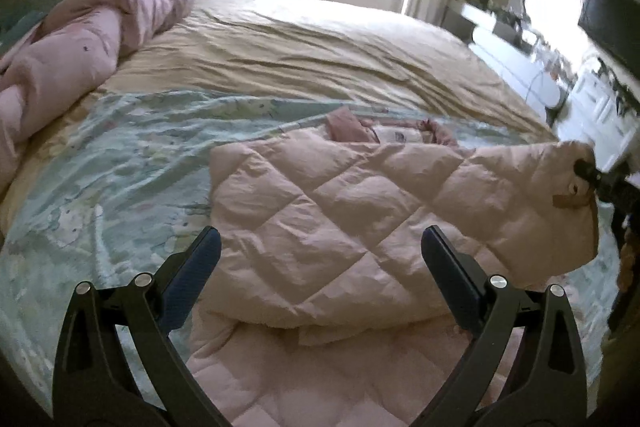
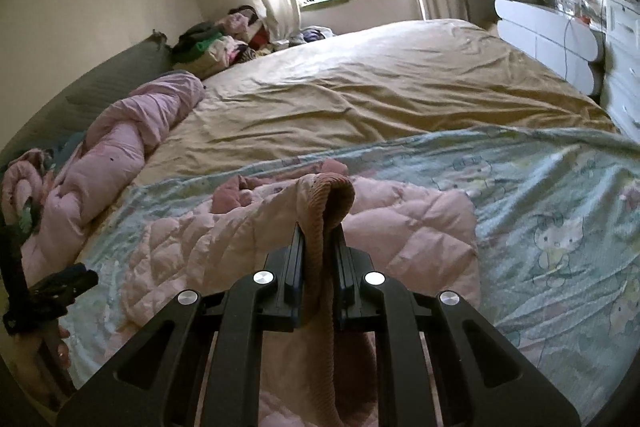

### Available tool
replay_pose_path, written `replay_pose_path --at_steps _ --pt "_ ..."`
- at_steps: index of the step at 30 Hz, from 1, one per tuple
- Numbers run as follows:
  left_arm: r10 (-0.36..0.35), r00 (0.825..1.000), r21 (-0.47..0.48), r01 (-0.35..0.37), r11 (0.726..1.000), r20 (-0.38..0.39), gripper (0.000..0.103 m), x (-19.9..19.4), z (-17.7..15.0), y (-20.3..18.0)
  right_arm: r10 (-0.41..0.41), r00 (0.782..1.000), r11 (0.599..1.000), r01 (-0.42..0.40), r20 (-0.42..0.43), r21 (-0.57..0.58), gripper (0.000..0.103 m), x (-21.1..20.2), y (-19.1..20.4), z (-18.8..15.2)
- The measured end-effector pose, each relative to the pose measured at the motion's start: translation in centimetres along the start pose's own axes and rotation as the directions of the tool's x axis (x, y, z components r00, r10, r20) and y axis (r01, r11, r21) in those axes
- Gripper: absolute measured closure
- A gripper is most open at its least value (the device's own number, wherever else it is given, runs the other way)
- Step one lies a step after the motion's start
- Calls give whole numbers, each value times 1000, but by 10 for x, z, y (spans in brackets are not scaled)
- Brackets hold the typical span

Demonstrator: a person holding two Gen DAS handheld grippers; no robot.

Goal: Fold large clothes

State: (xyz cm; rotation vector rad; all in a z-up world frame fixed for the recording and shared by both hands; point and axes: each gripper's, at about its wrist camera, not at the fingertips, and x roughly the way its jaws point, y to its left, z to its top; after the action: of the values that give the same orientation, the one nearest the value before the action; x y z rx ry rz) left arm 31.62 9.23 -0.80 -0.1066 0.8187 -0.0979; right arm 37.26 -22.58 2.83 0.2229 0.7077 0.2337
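Note:
A pale pink quilted jacket (image 1: 340, 227) lies on the light green cartoon-print sheet (image 1: 100, 179) on the bed. My left gripper (image 1: 320, 247) is open and empty, hovering just above the jacket's near side. My right gripper (image 2: 319, 227) is shut on the jacket's brown ribbed cuff (image 2: 324, 203) and holds that sleeve lifted above the jacket (image 2: 400, 227). In the left wrist view the right gripper (image 1: 588, 175) shows at the far right, pinching the raised sleeve end. The left gripper (image 2: 60, 287) shows at the left edge of the right wrist view.
A rolled pink duvet (image 1: 60, 67) lies along the left of the bed by the grey headboard (image 2: 100, 83). A tan sheet (image 2: 380, 87) covers the far half. Piled clothes (image 2: 224, 43) sit by the window. White drawers (image 2: 560, 39) stand on the right.

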Motion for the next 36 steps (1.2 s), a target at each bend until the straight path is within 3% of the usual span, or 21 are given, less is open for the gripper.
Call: replay_pose_path --at_steps 10,15,17,19,27,36 --pt "15 993 -1 -16 1000 -119 9 51 -16 -7 -31 999 999 32 -23 15 89 10 -6 -7" --pt "31 983 13 -29 999 -181 9 72 -29 -9 -70 996 997 71 -49 24 71 14 -8 -10" --pt "40 979 17 -38 999 -201 9 79 -32 -9 -92 995 996 92 -37 13 56 12 -7 -11" --pt "28 977 7 -27 1000 -212 9 83 -35 -7 -105 994 994 105 -16 8 49 7 -6 -10" --pt "17 968 -12 -21 1000 -249 8 97 -41 -3 -110 994 992 111 22 -53 41 -1 10 -7" --pt "0 963 -23 -7 1000 -268 8 105 -43 3 -79 989 978 52 -126 -204 36 48 65 -22"
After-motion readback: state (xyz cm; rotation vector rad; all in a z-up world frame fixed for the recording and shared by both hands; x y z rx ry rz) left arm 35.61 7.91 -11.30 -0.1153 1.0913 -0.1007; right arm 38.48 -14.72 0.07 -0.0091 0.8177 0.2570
